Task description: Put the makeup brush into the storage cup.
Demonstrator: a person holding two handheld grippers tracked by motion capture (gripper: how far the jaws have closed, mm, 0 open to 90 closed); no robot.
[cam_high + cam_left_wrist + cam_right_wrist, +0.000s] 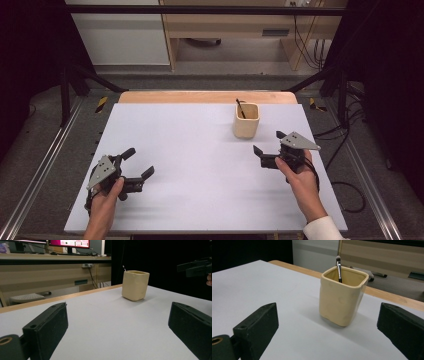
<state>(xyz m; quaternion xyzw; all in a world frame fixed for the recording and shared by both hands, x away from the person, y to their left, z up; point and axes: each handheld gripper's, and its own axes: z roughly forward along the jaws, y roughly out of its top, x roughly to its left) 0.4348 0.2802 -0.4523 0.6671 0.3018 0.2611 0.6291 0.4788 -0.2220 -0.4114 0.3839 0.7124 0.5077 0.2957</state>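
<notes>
A cream square cup (246,121) stands upright at the far right of the white tabletop (200,155), with a thin dark brush (240,107) leaning inside it. My right gripper (268,142) rests just in front of the cup, open and holding nothing. In the right gripper view the cup (342,297) and brush (339,268) stand close ahead between the spread fingers (257,327). My left gripper (139,162) lies at the near left, also open with nothing in it. In the left gripper view the cup (135,285) is farther off, and the right gripper (197,267) shows at the right edge.
A wooden strip (200,96) runs along the table's far edge. Beyond it are a wooden desk (50,270) with monitors (70,243), a keyboard (27,297) and hanging cables (305,45). Metal rails (40,165) and black frame legs flank the table.
</notes>
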